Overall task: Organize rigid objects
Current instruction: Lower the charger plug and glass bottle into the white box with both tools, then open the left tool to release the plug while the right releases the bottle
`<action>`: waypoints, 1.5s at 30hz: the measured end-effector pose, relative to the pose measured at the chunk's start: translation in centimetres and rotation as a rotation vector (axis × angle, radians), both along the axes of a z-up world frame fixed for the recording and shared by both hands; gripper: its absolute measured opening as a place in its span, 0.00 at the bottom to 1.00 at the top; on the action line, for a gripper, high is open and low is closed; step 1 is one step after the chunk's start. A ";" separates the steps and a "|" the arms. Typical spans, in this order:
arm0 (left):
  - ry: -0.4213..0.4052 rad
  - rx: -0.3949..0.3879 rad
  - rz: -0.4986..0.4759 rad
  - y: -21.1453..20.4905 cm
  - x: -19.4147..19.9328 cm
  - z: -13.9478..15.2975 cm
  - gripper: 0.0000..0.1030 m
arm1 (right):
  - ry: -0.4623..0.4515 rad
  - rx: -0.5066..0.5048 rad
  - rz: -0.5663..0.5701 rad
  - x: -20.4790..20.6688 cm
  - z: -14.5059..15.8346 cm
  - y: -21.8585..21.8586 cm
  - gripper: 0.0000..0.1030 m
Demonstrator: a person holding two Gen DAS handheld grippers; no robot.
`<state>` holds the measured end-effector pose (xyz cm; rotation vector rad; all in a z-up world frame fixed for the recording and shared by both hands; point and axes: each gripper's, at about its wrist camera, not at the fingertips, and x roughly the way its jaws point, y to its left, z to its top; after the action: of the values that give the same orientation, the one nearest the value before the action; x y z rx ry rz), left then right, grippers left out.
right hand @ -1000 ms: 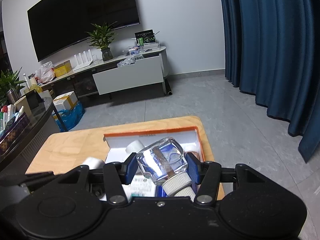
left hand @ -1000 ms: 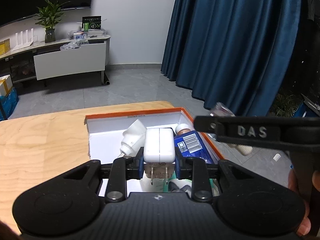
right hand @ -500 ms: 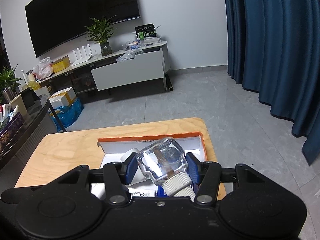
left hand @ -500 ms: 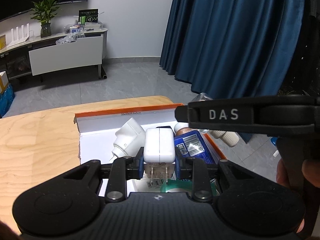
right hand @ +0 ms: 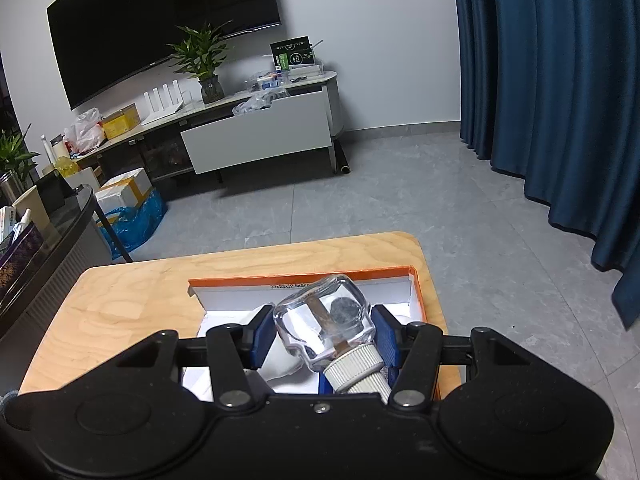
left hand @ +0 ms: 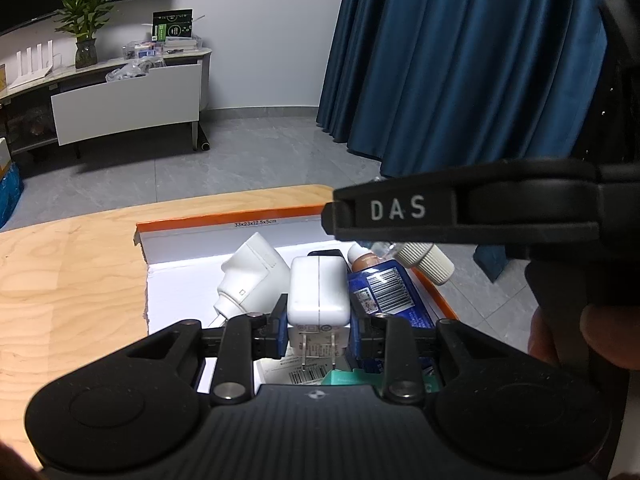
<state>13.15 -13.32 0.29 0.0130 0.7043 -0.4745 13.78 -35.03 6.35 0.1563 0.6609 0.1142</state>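
My left gripper (left hand: 319, 326) is shut on a white power adapter (left hand: 319, 294), prongs toward the camera, held over the orange-rimmed white box (left hand: 208, 227). My right gripper (right hand: 322, 334) is shut on a clear glass bottle (right hand: 324, 318) with a ribbed white cap, held above the same box (right hand: 304, 274). The right gripper's black body marked DAS (left hand: 460, 208) crosses the left wrist view, with the bottle's cap (left hand: 426, 260) showing below it. In the box lie a white plug (left hand: 250, 272), a blue packet with a barcode (left hand: 384, 292) and a small brown bottle (left hand: 362, 258).
The box sits at the far right of a light wooden table (right hand: 132, 300), whose edges drop to grey floor. A glass side table (right hand: 48, 232) with clutter stands left. Blue curtains (right hand: 560, 80) hang to the right. A TV stand (right hand: 256, 136) is against the far wall.
The right gripper with the bottle has moved left and forward over the box, crossing further into the left wrist view. The left gripper with the adapter has shifted a little over the box.
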 end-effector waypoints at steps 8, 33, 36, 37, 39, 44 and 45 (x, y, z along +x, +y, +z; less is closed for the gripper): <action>0.009 -0.004 -0.002 -0.4 0.6 -0.1 0.28 | 0.007 -0.006 0.004 0.8 -0.3 0.4 0.62; 0.010 -0.049 -0.019 -0.3 0.7 0.0 0.59 | -0.036 0.026 -0.041 0.2 0.3 -1.4 0.72; -0.003 -0.047 -0.012 0.0 -0.1 0.7 0.71 | -0.055 0.011 -0.056 -1.1 1.1 -1.9 0.75; -0.010 -0.047 -0.008 0.2 -0.4 1.0 0.72 | -0.060 0.008 -0.057 -1.6 1.3 -2.0 0.75; -0.024 -0.040 0.009 0.4 -1.2 1.6 0.81 | -0.075 0.002 -0.062 -2.9 1.9 -2.2 0.77; -0.055 -0.011 0.040 1.3 -3.5 3.1 0.96 | -0.090 0.001 -0.065 -6.3 3.1 -2.8 0.83; -0.060 -0.003 0.051 1.5 -4.2 3.3 1.00 | -0.090 0.004 -0.056 -7.2 3.2 -2.8 0.84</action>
<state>8.97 -11.82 3.64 0.0061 0.6433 -0.4249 6.61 -37.86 9.58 0.1724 0.5658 0.0687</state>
